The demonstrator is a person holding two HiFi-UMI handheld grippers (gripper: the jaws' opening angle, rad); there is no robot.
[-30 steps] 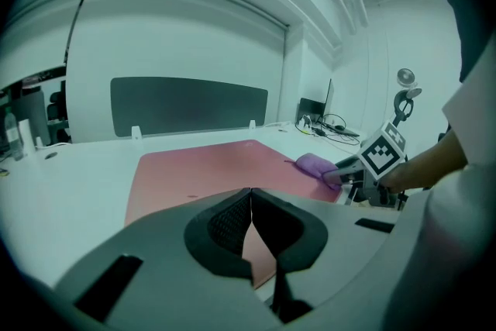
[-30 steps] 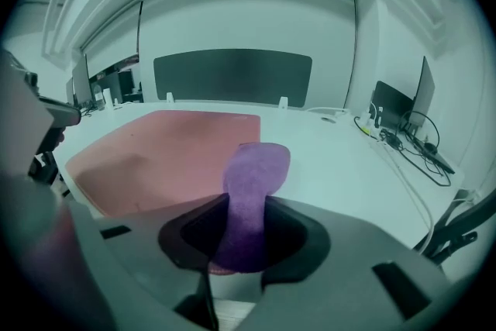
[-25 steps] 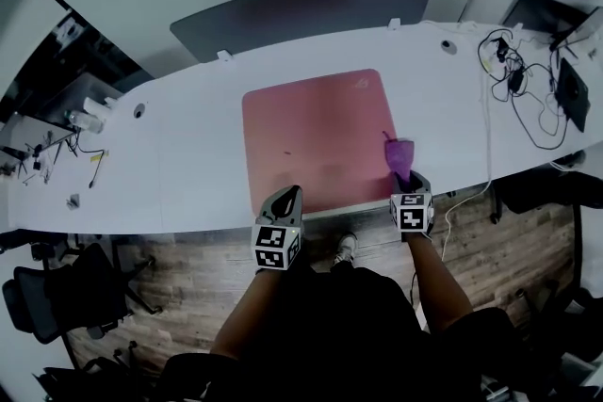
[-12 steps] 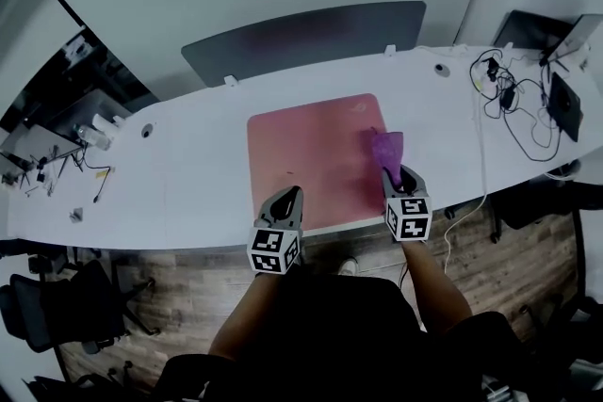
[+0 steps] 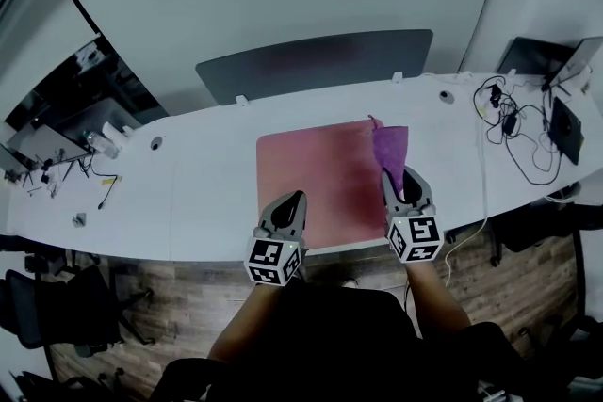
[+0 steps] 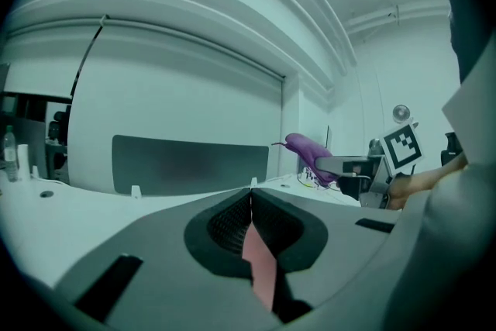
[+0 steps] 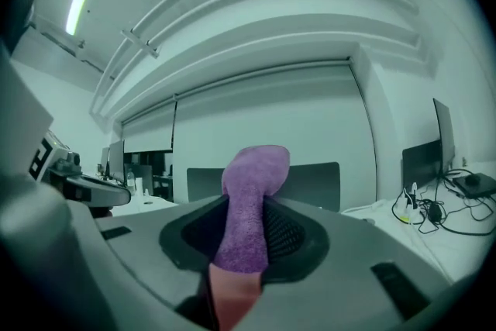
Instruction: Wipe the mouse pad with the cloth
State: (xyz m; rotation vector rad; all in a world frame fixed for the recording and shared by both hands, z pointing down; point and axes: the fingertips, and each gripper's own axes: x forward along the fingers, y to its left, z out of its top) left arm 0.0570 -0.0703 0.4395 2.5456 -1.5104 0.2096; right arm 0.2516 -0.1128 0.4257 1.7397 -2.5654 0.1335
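Cloth [image 5: 390,146] now sits at the mouse pad's [image 5: 311,179] far right corner, carried up from the near right corner.
Left tool [image 5: 294,201] hangs pressed together and empty over the pad's near edge on the white surface [image 5: 203,184]. The right tool [image 5: 396,176] pinches the purple cloth, which seems lifted, not flat. At most the right strip looks wiped; the middle and left remain.
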